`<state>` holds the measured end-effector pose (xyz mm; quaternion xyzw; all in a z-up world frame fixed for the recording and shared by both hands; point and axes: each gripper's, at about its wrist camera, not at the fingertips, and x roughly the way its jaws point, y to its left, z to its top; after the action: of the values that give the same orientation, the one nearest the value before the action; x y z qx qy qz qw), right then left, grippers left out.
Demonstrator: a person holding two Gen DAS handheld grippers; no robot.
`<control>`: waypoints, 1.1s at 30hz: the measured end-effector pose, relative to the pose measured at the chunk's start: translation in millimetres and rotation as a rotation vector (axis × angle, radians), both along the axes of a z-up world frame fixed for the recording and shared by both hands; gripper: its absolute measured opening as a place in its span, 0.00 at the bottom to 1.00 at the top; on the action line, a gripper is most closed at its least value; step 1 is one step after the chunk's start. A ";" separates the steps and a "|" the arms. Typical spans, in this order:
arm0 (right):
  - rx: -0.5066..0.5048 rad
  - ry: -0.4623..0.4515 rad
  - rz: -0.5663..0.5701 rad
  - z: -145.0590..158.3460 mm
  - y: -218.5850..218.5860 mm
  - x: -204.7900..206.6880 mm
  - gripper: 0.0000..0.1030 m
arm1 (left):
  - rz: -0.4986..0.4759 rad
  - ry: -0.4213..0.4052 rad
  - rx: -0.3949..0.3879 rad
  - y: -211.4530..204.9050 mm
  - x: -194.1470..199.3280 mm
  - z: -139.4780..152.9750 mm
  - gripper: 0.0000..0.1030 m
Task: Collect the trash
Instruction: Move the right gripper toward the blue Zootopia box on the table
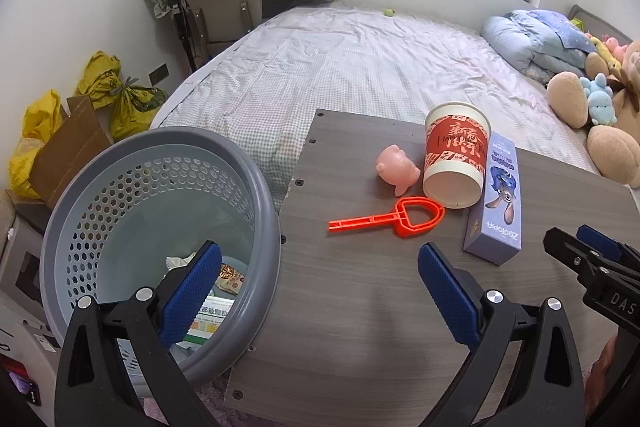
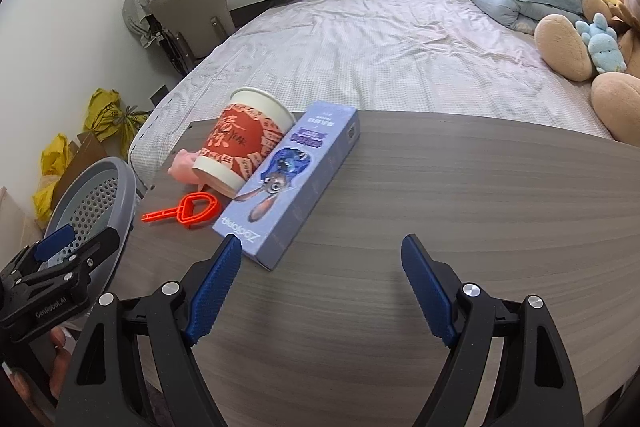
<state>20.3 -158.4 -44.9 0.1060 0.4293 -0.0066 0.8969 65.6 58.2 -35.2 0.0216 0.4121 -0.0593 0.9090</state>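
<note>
Toppled red cup (image 1: 456, 159) (beside blue box (image 1: 498, 203))

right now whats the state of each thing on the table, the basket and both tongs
paper cup: on its side, touching the box
blue box: lying flat, closed
orange plastic tool: flat on the table
pink toy: tipped over beside the cup
basket: tilted against the table edge, some trash inside
left tongs: open, empty
right tongs: open, empty, near the box end

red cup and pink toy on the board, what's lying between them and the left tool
The orange plastic scoop lies flat there, just in front of the red paper cup and pink toy; beyond it, bare board up to the open left tool. Left wrist view shows it.
</note>
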 end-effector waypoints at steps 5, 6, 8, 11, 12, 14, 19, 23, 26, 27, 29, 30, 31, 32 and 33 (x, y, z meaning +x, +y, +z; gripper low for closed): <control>-0.010 0.014 0.015 -2.0 17.1 17.0 0.76 | 0.016 -0.006 0.003 6.7 -4.4 -0.8 0.94; -0.017 0.014 0.017 -1.8 21.0 20.0 0.76 | 0.019 -0.005 0.001 8.2 -4.5 -0.9 0.94; -0.034 0.018 0.022 -1.8 29.1 25.5 0.76 | 0.031 -0.002 0.002 11.3 -3.9 -1.6 0.94; -0.059 0.028 0.016 -1.9 38.2 33.0 0.76 | 0.048 0.001 -0.004 17.1 -4.1 -1.6 0.94; -0.067 0.032 0.012 -2.0 41.7 36.0 0.76 | 0.051 0.000 -0.007 18.9 -4.2 -1.3 0.94; -0.092 0.043 0.004 -2.8 48.8 41.9 0.76 | 0.057 -0.001 -0.010 22.1 -4.0 -0.8 0.94; -0.153 0.063 -0.026 -7.9 58.3 51.9 0.76 | 0.066 0.000 -0.022 27.6 -4.1 -1.4 0.94; -0.180 0.080 -0.048 -12.5 60.8 55.2 0.76 | 0.069 0.006 -0.030 30.2 -4.5 -2.4 0.94; -0.198 0.083 -0.047 -14.2 60.1 54.0 0.76 | 0.067 0.009 -0.034 30.4 -4.4 -2.8 0.94; -0.202 0.085 -0.047 -14.7 59.2 53.2 0.76 | 0.066 0.010 -0.034 30.1 -4.4 -2.8 0.94; -0.204 0.088 -0.051 -15.8 56.7 50.6 0.76 | 0.064 0.008 -0.034 29.5 -4.8 -2.5 0.94; -0.203 0.090 -0.056 -16.1 54.0 49.0 0.76 | 0.063 0.007 -0.034 28.9 -5.1 -2.1 0.94; -0.201 0.092 -0.060 -15.9 50.8 47.0 0.76 | 0.063 0.006 -0.035 28.4 -5.6 -2.1 0.94; -0.200 0.095 -0.065 -15.8 47.0 45.1 0.76 | 0.062 0.006 -0.035 28.1 -5.6 -2.1 0.94; -0.201 0.095 -0.068 -15.5 44.1 43.8 0.76 | 0.061 0.006 -0.037 27.3 -5.6 -1.8 0.94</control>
<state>64.2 -114.3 -60.3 0.0297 0.4647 -0.0851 0.8808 60.0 85.5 -37.0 -0.0081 0.4141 -0.0394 0.9094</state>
